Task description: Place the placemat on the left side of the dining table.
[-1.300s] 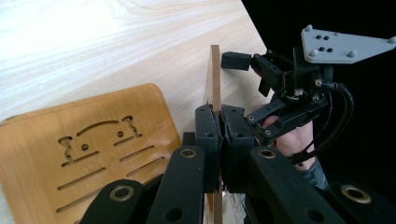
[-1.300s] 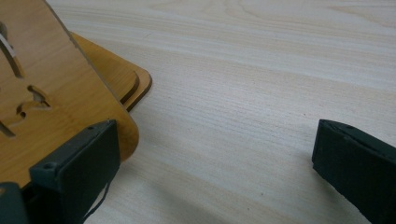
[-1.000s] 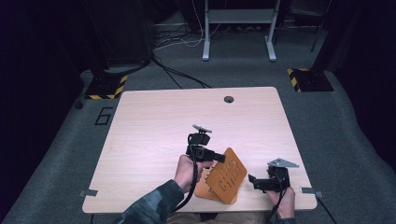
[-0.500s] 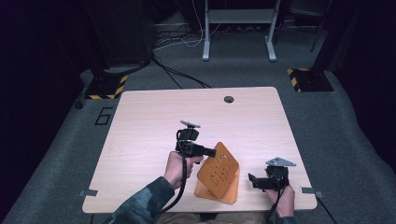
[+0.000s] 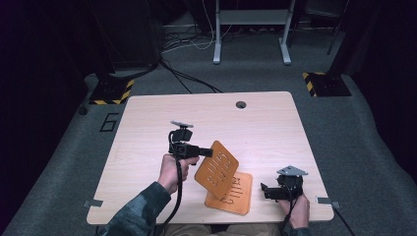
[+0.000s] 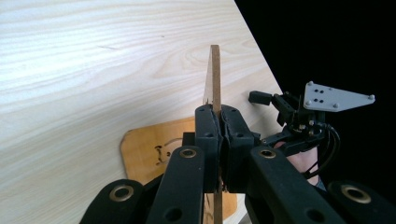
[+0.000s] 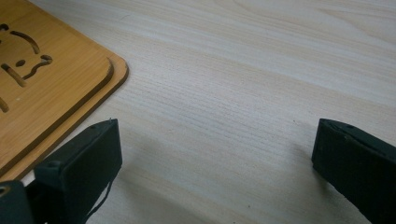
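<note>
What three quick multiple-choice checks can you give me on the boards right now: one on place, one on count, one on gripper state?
1. Where does the flat board lie?
A. near the table's front edge, between the two hands
B. at the far edge by the round hole
C. on the floor

2. How many orange cut-out boards are there?
A. one
B. two
C. four

3. How is the left gripper?
A. wide open above the table
B. lying on its side
C. shut on the raised board's edge

Answers: 1 A, the flat board rests on the table near its front edge. 2 B, a raised board tilts above the flat one. 3 C, the left gripper has its fingers pressed on the thin board edge, while the right gripper stands open beside the flat board.
</note>
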`<move>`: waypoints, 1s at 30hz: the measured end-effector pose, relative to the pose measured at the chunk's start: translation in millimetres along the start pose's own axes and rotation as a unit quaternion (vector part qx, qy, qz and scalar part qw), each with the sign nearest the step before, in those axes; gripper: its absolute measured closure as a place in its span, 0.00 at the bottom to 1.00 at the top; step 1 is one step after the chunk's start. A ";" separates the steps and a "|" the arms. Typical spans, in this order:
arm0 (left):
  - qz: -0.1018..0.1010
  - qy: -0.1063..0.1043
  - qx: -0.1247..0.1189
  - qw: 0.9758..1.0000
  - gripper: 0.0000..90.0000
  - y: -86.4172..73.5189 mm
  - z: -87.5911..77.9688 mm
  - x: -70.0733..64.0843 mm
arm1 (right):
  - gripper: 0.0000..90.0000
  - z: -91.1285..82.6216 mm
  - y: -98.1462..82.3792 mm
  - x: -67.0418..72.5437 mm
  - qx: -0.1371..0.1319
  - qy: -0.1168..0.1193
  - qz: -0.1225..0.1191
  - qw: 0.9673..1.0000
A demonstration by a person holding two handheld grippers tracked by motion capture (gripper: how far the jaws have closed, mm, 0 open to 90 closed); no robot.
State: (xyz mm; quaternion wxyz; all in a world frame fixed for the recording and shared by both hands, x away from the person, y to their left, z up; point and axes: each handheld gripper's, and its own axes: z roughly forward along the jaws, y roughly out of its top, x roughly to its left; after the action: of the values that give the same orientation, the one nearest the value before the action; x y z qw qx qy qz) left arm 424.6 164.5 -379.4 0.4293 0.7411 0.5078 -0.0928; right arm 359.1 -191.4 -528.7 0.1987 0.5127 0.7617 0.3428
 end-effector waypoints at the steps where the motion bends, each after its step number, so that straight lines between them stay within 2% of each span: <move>1: -0.001 0.001 -0.001 1.000 0.97 0.4 -2.0 1.4 | 0.01 0.2 0.1 0.6 0.002 -0.002 -0.002 1.000; 5: -0.007 0.008 -0.008 1.000 0.97 1.9 -8.6 7.2 | 0.00 2.1 0.6 3.8 0.009 -0.016 -0.020 1.000; 18: -0.017 0.026 -0.023 0.999 0.97 6.2 -29.7 27.2 | 0.00 1.8 -0.1 4.3 0.007 -0.013 -0.016 1.000; 30: -0.032 0.043 -0.043 0.998 0.97 11.0 -48.4 43.9 | 0.00 1.7 -0.2 4.1 0.007 -0.015 -0.017 1.000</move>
State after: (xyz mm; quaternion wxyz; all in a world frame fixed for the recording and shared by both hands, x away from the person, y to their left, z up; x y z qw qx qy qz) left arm 439.9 228.2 -368.9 0.4354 0.7088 0.5525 -0.0527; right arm 358.4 -187.1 -529.9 0.2119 0.5060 0.7698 0.3263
